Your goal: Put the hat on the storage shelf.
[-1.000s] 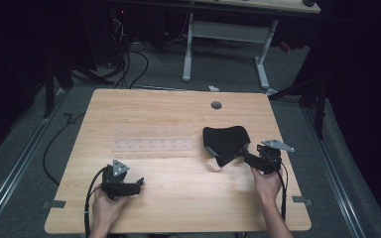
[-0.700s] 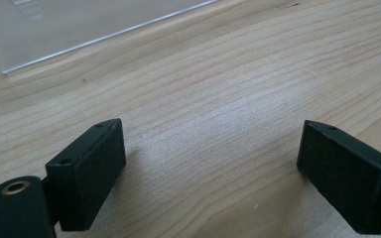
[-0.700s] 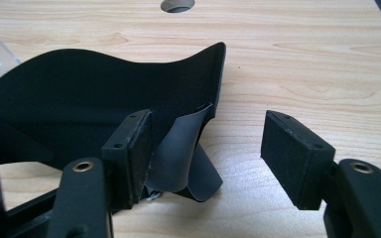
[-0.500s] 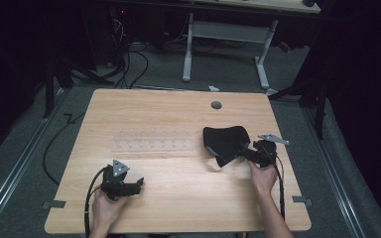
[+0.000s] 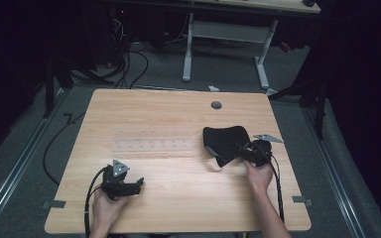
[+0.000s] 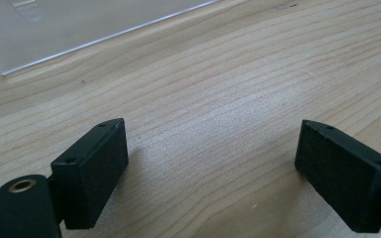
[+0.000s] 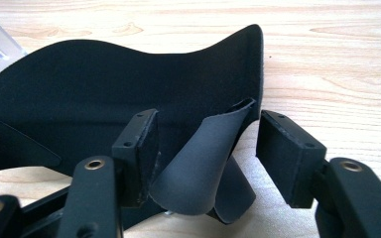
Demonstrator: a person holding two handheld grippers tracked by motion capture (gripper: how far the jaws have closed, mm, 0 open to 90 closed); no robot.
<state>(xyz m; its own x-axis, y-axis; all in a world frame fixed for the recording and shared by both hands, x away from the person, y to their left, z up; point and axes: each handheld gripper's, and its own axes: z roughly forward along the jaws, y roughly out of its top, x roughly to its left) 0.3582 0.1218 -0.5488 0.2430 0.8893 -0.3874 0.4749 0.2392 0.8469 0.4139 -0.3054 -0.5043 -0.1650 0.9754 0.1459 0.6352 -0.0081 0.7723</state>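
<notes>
A curled flap of the black fabric piece (image 7: 129, 94) is straddled by the closing right gripper (image 7: 206, 148), not yet pinched. The left gripper (image 6: 213, 173) is held wide open over bare table (image 6: 228, 74).

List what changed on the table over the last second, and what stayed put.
The right gripper has slid left and down onto the near right edge of the black cloth piece. Its jaws have just been closing; a curled flap of that cloth stands between them, not yet pinched. The cloth itself has hardly shifted. The left gripper rests open on the table as before, and the clear strip lies unmoved.
</notes>
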